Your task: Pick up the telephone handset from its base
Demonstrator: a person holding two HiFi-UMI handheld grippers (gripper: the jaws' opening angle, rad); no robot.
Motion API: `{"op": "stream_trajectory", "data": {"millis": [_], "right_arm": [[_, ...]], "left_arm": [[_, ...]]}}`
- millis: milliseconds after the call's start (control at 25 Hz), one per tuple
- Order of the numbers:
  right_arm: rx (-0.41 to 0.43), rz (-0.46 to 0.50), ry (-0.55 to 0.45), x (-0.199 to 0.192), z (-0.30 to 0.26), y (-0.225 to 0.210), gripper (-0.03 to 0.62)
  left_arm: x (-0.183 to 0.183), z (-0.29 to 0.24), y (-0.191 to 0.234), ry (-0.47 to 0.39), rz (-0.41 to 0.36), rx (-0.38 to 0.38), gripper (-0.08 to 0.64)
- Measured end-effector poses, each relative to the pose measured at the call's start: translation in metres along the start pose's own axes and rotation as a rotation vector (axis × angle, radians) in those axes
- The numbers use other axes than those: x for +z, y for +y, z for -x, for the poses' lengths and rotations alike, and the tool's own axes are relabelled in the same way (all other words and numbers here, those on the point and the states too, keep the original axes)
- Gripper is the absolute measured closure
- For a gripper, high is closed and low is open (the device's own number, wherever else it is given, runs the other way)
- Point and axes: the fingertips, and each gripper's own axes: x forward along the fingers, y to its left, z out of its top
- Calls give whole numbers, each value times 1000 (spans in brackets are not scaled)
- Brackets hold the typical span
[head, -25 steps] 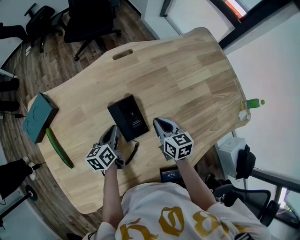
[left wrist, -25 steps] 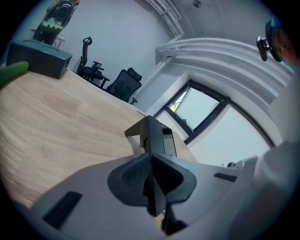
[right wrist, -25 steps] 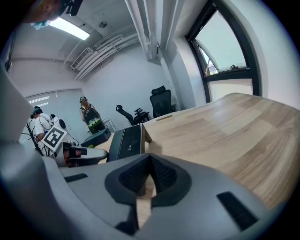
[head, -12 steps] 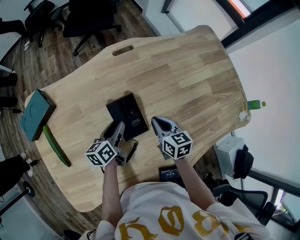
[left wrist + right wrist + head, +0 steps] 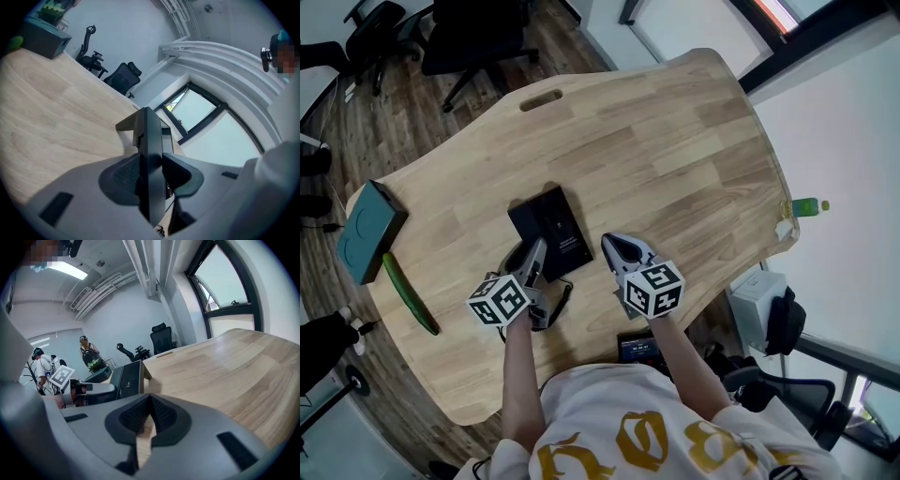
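Left claw [image 5: 149, 177] is clenched on the handset [image 5: 150, 154]. Its jaws have just been closing, and the dark bar stands between them with a pad against each side face. Right claw [image 5: 149, 420] is clenched on nothing, its pads meeting at the tips. It hangs just right of the base [image 5: 555, 230], apparently apart from it, low over the desk [image 5: 675, 141].

Position. The handset sits along the left side of the base, on the near part of the desk, in front of the person. These views do not show whether it has left its cradle.

Reason for the grasp (judgement). The left claw [image 5: 532, 261] is set at the near end and points along the handset. The jaws therefore span its narrow width, which is likely the only span they can close on. The right claw is shut and clear of the work, probably to leave room, or to steady the base should it drag. The coiled cord [image 5: 565, 302] lies on the near side, beside the left claw rather than between its jaws.

Orientation. The long axis runs near to far, parallel to the left edge of the base, with the far end leaning slightly left. In the left gripper view the handset is seen edge-on, pointing away from the claw toward the far side of the desk.

Caution. With the grip at the near end only, the far end may droop on lifting.
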Motion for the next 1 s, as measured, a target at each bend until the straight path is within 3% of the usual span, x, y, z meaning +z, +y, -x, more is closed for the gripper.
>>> {"op": "stream_trajectory", "data": {"millis": [240,600,880,1000], "right_arm": [[-4,4,-7,1,3,1,588],[-3,11,-13,1,10,5,588],[-6,4,-23,3,11,5,588],[2,4,-34,6,11,7,588]], "left_arm": [[0,4,-2,6,-13,-2,443],[2,8,-7,-3,33,-25,453],[4,12,-10,-15,128,-76,463],[6,13,-13,-27,224,-135,472]]}}
